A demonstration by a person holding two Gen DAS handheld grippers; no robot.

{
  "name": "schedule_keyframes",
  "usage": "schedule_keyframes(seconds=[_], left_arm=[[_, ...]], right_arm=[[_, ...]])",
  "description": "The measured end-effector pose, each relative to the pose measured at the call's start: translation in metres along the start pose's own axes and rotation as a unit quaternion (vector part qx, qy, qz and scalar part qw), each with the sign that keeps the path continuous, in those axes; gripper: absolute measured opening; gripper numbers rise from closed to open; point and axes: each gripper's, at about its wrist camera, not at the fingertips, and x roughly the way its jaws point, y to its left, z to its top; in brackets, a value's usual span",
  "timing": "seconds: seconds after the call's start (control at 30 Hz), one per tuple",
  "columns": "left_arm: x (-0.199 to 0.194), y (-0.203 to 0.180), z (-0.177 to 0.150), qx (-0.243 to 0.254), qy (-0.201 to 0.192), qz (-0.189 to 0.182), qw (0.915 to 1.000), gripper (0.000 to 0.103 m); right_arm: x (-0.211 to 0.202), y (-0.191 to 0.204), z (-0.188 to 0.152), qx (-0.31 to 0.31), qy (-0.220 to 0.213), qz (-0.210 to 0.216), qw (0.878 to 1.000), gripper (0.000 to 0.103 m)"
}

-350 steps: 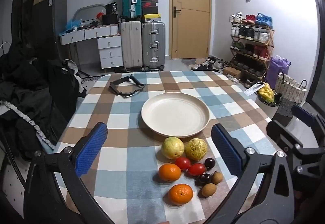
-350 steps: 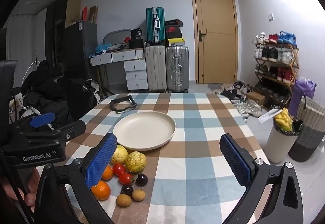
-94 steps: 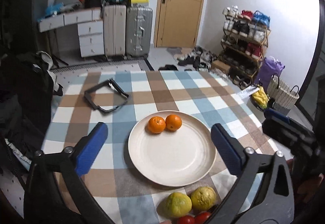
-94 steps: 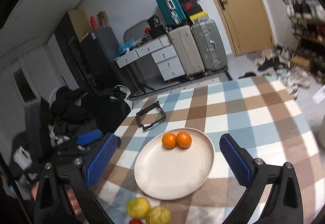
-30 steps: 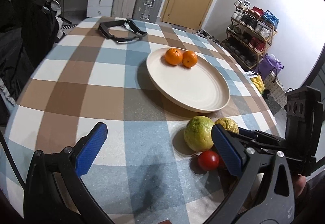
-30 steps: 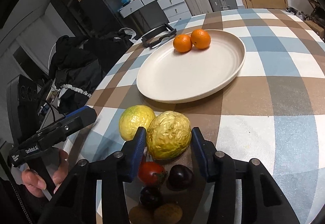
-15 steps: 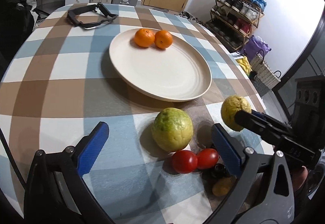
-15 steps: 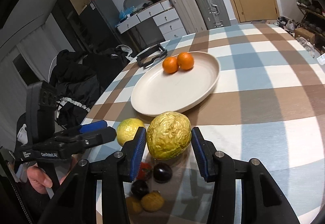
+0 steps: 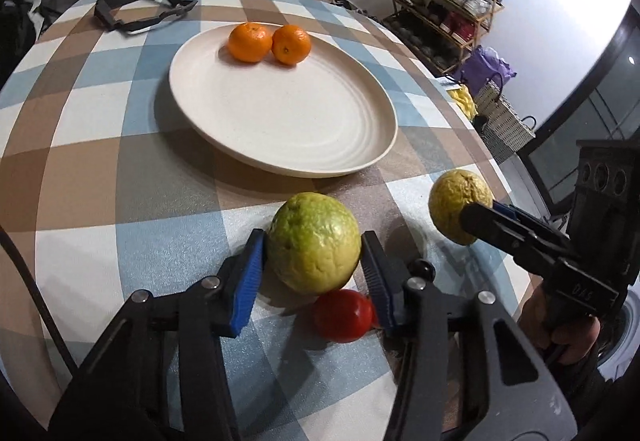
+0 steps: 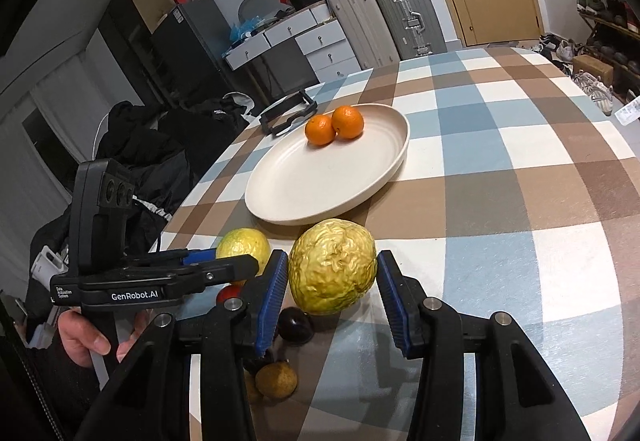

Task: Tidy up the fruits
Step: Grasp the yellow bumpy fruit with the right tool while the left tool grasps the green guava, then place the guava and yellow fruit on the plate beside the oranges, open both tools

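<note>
Your left gripper (image 9: 313,266) clamps the green guava (image 9: 314,242) near the tabletop's near edge; your right gripper (image 10: 333,295) clamps the yellow guava (image 10: 333,271). Only the right view shows the plum (image 10: 295,326); the tomato (image 9: 343,315) is half hidden.

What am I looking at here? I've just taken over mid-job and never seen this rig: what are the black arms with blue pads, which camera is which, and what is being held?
There is no robot. A person holds a hand tool in each hand, and each tool ends in a two-finger gripper with blue pads. A fisheye camera on each tool looks along its fingers, so each picture is one tool's own view.

In the left view, the left gripper is shut on a green guava, with a tomato just below. In the right view, the right gripper is shut on a wrinkled yellow fruit.

The checked table carries a cream plate with two oranges near its far rim. By the grippers lie dark plums and a brown fruit. A black frame lies beyond the plate.
</note>
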Motion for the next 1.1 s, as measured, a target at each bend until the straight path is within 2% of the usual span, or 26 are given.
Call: schedule_keyframes(seconds=[0.3,0.5,0.8,0.93,1.03,1.1], left_arm=[[-0.023,-0.002,0.005,0.003,-0.033,-0.018,0.9993,0.045],[-0.049,-0.001,0.026,0.007,-0.065,-0.022,0.9976,0.045],[-0.061,0.018,0.083,-0.008,-0.101,0.01,0.9948,0.045],[-0.05,0.031,0.107,-0.017,-0.102,0.024,0.9943,0.045],[-0.037,0.039,0.122,-0.02,-0.099,0.029,0.9944,0.045],[-0.029,0.042,0.128,-0.019,-0.096,0.034,0.9946,0.045]], right_arm=[[0.002,0.001,0.002,0.0,-0.005,0.001,1.0,0.046],[-0.001,0.002,0.017,-0.006,-0.016,0.004,1.0,0.046],[0.003,0.003,0.079,-0.024,-0.039,0.008,0.999,0.046],[0.015,-0.002,0.111,-0.017,-0.04,0.014,0.999,0.046],[0.025,-0.014,0.135,0.012,-0.045,0.025,0.999,0.046],[0.033,-0.017,0.147,0.014,-0.045,0.018,0.999,0.046]])
